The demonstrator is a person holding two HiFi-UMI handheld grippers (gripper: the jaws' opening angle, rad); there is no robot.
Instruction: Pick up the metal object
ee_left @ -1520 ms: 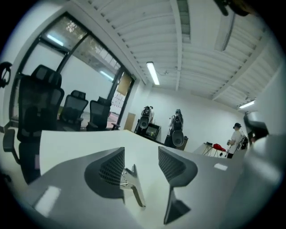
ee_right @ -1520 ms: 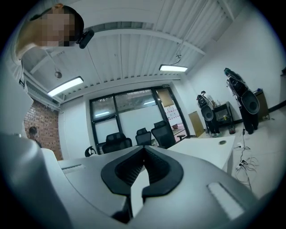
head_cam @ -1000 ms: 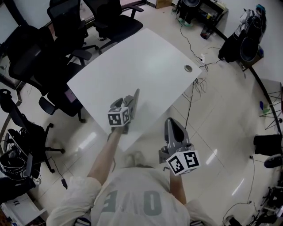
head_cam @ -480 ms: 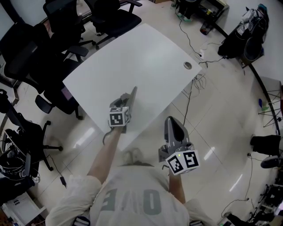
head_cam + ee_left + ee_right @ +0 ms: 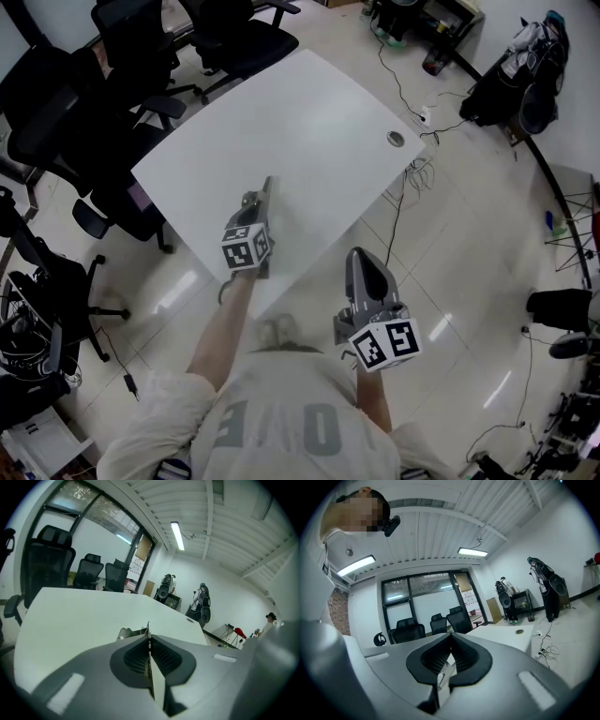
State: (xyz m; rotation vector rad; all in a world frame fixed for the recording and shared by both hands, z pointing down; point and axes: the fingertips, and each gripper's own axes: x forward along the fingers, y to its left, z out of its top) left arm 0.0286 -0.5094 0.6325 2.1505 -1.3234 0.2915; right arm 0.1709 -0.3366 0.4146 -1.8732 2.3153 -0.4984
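The left gripper (image 5: pixel 265 187) had its jaws clenched on the thin metal object (image 5: pixel 125 633) near the bench's (image 5: pixel 309 122) near edge. The right gripper (image 5: pixel 360 257) hung beyond that edge, jaws pressed together, empty.

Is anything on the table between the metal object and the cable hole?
No. In the head view that stretch of table up to the cable hole is bare. The left gripper is shut on the metal object.

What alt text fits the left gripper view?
The left gripper has its jaws shut on a thin metal object that pokes out past the tips. A white table spreads beyond, with black office chairs behind it.
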